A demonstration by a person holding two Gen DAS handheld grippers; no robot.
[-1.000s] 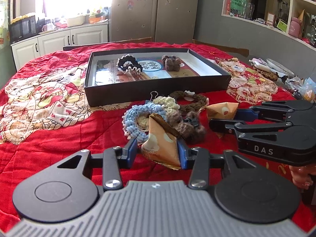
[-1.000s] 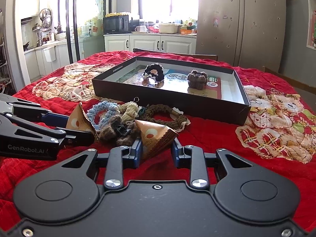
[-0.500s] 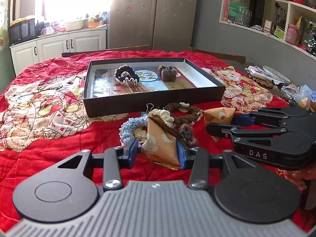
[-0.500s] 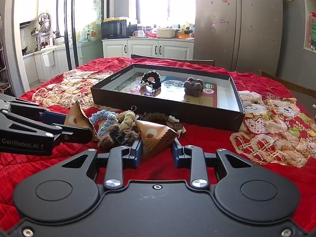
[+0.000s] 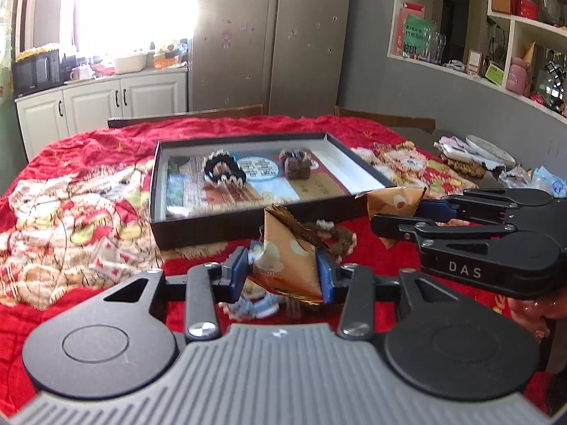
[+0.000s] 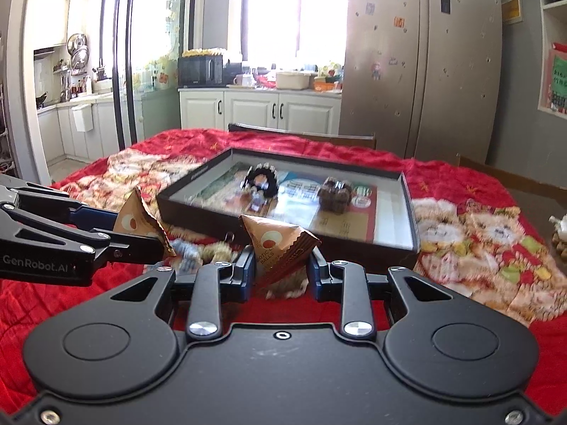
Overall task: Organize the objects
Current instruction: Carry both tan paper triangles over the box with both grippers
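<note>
A: Where are the packets?
B: One orange packet (image 5: 287,265) is pinched in the left tool (image 5: 281,276); a second packet (image 6: 280,251) is clamped in the right tool (image 6: 281,271). Both hang above the red cloth (image 5: 88,191).
A: And beyond them?
B: The black tray (image 6: 407,212) lies just past, holding a black scrunchie (image 6: 262,180) left and a brown one (image 6: 335,194) right. More scrunchies (image 5: 336,237) lie near, under the packets.

blurred scrunchies (image 5: 253,306), packet (image 5: 288,265) print half-hidden
</note>
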